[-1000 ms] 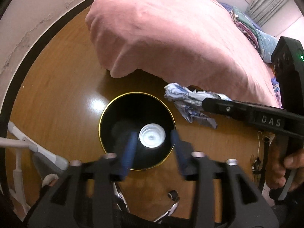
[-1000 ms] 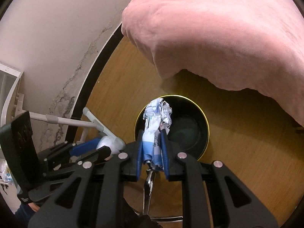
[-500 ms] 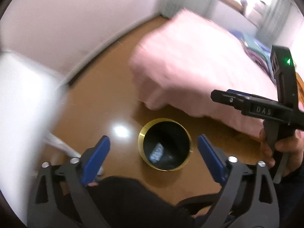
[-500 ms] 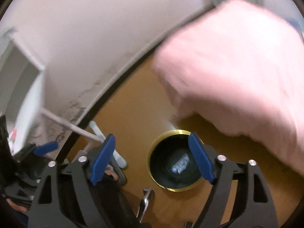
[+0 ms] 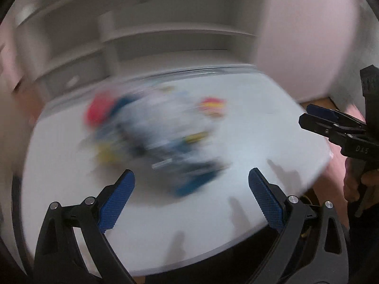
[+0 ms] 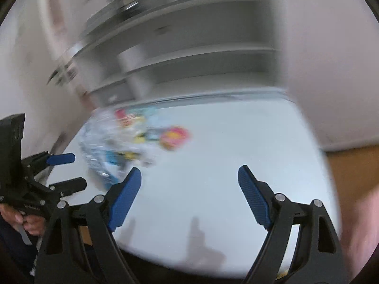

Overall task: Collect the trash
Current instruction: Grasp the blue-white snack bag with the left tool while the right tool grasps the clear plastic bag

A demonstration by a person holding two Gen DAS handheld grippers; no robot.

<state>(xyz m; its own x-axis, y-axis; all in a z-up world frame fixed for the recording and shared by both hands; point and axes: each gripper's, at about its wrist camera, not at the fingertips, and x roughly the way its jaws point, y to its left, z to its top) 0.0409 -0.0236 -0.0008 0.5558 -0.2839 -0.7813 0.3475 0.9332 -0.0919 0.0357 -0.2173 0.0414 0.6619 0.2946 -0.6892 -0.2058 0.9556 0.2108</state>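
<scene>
Both grippers empty, fingers spread wide: left gripper (image 5: 190, 195), right gripper (image 6: 189, 194). Trash (image 5: 151, 137) heaped on tabletop (image 5: 260, 118), at 11 o'clock of left gripper, 10 o'clock of right. Views badly blurred; risk: misjudged reach, fingers knocking pieces off edge or clashing over heap

My left gripper (image 5: 189, 187) — black frame, blue cross-hatched pads (image 5: 116, 203). White table (image 5: 260, 123) under me. Trash pile (image 5: 154, 137) blurred — red, yellow, blue, white patches. Shelving (image 5: 165, 35) grey-white.
</scene>
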